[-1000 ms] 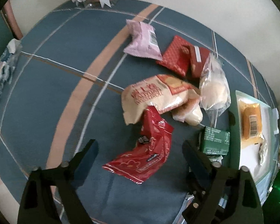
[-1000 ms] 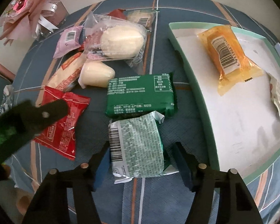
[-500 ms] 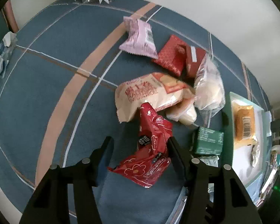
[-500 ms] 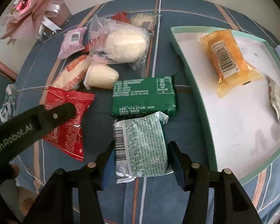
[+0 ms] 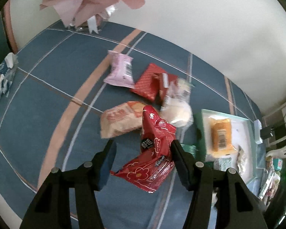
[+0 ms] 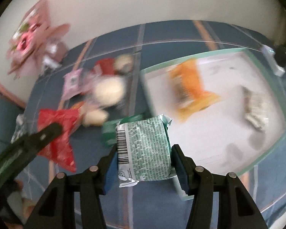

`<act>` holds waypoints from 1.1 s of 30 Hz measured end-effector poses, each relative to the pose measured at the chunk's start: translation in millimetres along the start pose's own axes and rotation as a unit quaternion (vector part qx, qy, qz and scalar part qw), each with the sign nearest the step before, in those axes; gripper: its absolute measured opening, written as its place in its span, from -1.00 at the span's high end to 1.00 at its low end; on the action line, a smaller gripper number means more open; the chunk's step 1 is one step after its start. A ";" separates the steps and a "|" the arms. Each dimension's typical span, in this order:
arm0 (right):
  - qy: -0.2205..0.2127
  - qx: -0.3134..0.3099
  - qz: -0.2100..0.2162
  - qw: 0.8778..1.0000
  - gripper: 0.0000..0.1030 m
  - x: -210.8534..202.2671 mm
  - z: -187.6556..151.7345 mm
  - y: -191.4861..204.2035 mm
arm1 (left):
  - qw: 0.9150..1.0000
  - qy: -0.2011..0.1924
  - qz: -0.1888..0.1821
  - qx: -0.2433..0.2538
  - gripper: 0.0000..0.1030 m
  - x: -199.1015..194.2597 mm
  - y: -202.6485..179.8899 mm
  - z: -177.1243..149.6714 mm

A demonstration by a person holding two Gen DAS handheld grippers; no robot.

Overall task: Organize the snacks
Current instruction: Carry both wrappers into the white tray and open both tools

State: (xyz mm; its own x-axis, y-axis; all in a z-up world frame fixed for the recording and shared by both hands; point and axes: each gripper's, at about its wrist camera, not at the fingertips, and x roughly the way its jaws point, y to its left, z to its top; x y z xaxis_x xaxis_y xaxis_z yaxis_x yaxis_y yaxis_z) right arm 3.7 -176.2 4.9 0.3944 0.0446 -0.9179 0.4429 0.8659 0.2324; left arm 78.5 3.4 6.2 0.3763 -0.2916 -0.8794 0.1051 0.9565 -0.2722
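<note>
Left wrist: my left gripper point(image 5: 142, 161) clamps the red snack pouch point(image 5: 152, 152), lifted off the blue plaid cloth point(image 5: 47, 95); a second ago the jaws stood wide around it on the cloth. Bare cloth lies open to the left.

Right wrist: my right gripper point(image 6: 143, 164) grips the green-printed packet point(image 6: 145, 148), now raised near the corner of the mint-rimmed tray point(image 6: 267, 158). Blurred; the orange packet point(image 6: 192, 87) seems to lie inside the tray.
</note>
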 end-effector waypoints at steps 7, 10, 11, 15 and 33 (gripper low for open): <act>-0.016 0.088 -0.074 0.993 -0.10 -3.7 15.3 -78.3 | 0.998 0.024 -0.053 0.036 -0.18 8.7 -48.0 -13.5; -0.017 0.124 -0.082 0.989 -0.10 -3.4 16.7 -108.7 | 0.995 0.034 -0.065 0.070 -0.18 14.0 -76.2 -25.0; -0.016 0.131 -0.083 0.988 -0.10 -3.0 16.5 -115.5 | 0.994 0.037 -0.067 0.082 -0.18 15.9 -86.0 -29.0; -0.014 0.161 -0.090 0.983 -0.11 -0.2 18.9 -140.5 | 0.988 0.047 -0.086 0.120 -0.18 24.4 -123.8 -44.3; -0.015 0.196 -0.089 0.976 -0.13 17.7 24.6 -182.2 | 0.975 0.096 -0.119 0.158 -0.22 84.9 -176.9 -63.4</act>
State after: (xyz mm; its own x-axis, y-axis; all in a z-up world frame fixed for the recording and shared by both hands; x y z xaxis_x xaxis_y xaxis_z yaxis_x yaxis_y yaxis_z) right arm -50.2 -345.4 -45.7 0.3038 -0.1098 -0.9464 0.7787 0.6009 0.1802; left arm 33.5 -191.2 -45.1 0.1309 -0.4739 -0.8708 0.4591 0.8075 -0.3704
